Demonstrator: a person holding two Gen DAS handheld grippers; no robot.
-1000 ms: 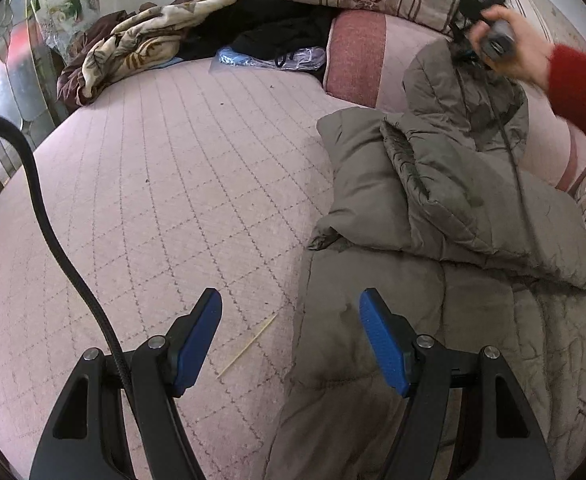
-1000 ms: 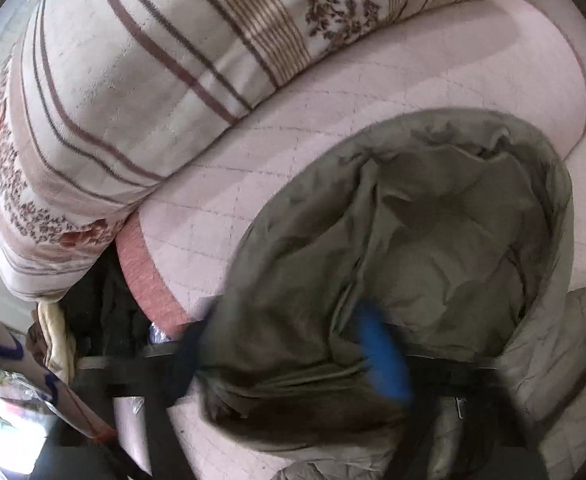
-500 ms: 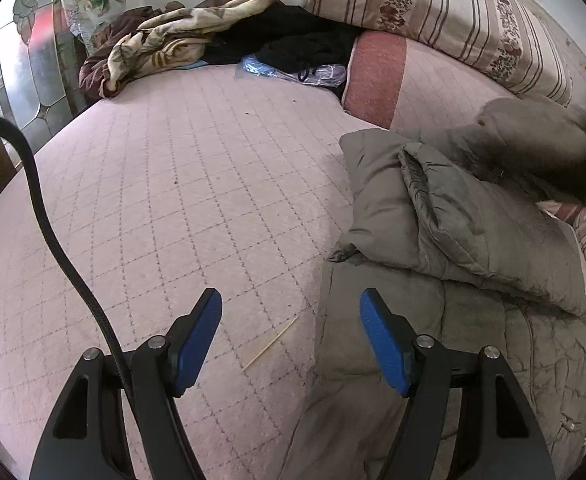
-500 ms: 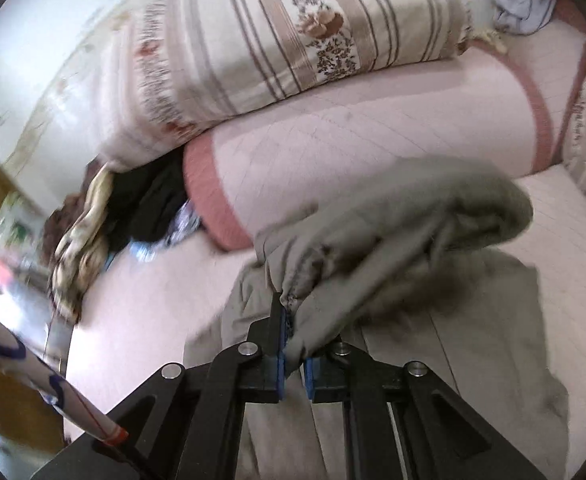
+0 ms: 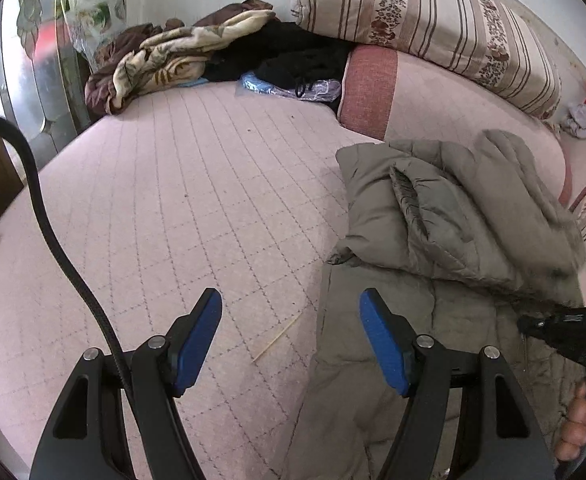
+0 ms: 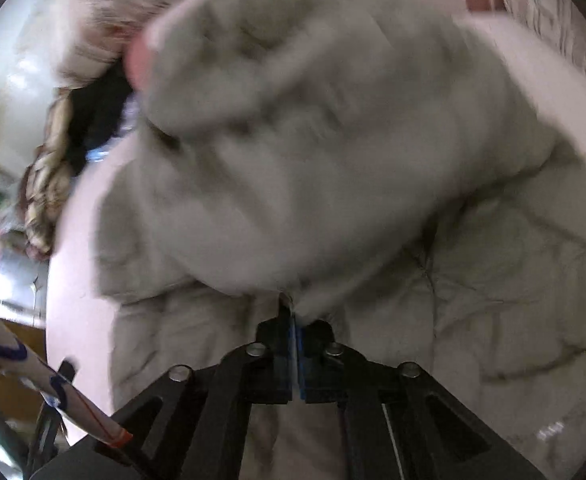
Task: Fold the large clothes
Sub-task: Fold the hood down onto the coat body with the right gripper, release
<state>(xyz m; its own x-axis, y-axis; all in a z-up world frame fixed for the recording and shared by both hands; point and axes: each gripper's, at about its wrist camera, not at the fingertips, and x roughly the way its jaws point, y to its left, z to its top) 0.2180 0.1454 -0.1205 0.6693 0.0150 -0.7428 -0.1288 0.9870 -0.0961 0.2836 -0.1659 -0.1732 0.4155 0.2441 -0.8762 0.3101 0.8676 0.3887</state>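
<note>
- Left wrist view: your left gripper (image 5: pixel 291 336) hovers with its blue pads (image 5: pixel 197 336) spread wide and nothing between them, above the pink quilted bed (image 5: pixel 181 208), right at the left edge of the jacket.
- The one olive padded jacket (image 5: pixel 445 240) lies on the right side of the bed. Its long axis runs from the near edge of the view back toward the pink bolster (image 5: pixel 433 104), with its upper part folded over onto the body in thick layers.
- A single thin wooden stick (image 5: pixel 277 338) lies on the bed just beside the jacket's left edge, between your two open fingers as seen from here.
- At the far end you have one striped floral pillow (image 5: pixel 425 24) on top of the bolster, and to its left a heap of crumpled blanket (image 5: pixel 173 56) and black clothes (image 5: pixel 293 60), with a clear plastic bag (image 5: pixel 293 88) in front; what the bag holds cannot be made out.
- Your right gripper (image 5: pixel 565 328) shows at the right edge, at the hem of the folded layer, with your right hand (image 5: pixel 581 420) below it.
- Right wrist view: the picture is blurred. Your right gripper's (image 6: pixel 295 344) fingers are nearly together, pinching a thin edge of the jacket (image 6: pixel 313 160). The lifted fold bulges ahead of the fingers, over the quilted body lying flat beneath.
</note>
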